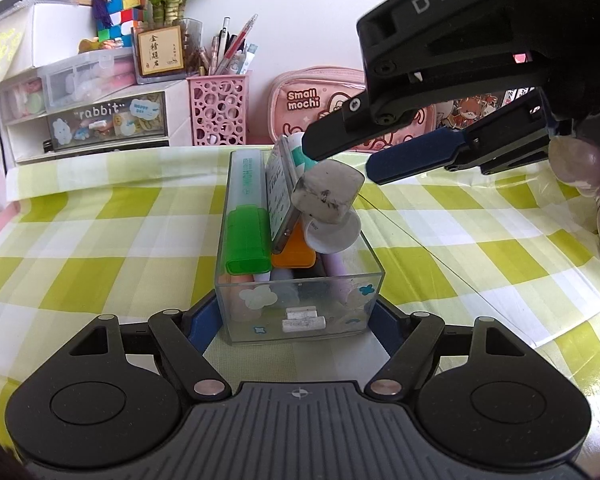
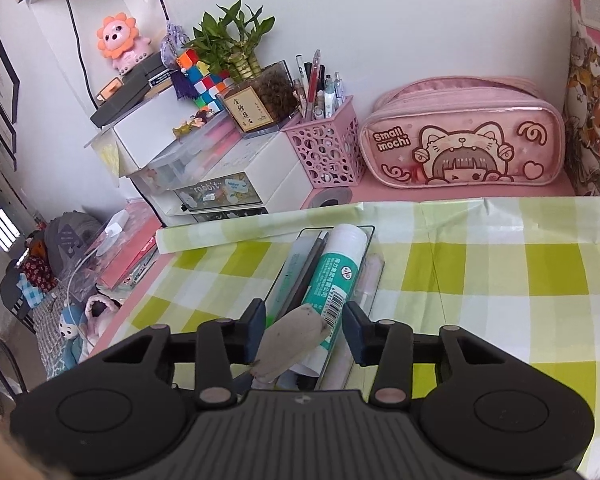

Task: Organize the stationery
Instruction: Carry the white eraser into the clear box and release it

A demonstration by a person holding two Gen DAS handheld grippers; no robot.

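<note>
Right claw (image 2: 305,328) hovers over the clear box (image 1: 364,276), jaws part open and nothing gripped; the grey eraser (image 1: 326,194) sits loose atop the pile inside. Left claw (image 1: 298,322) clamps the box's near end. Best nudge the eraser down flat, gently, so the glue stick (image 2: 336,272) doesn't roll.

Green-and-white checked tablecloth (image 1: 100,240), pink pencil case (image 2: 460,140), seemingly smudged grey eraser (image 1: 326,192).

"Small mochi" printed on pink pencil case (image 2: 462,136). "rabbit" read on clear drawer front (image 1: 107,120), left of pencil case. "DAS" seen on black body of right gripper (image 1: 340,158), in front of pencil case. Chinese characters on framed plaque (image 1: 160,50), above drawer; not legible. Barcode on glue stick (image 2: 334,276); digits too small.
</note>
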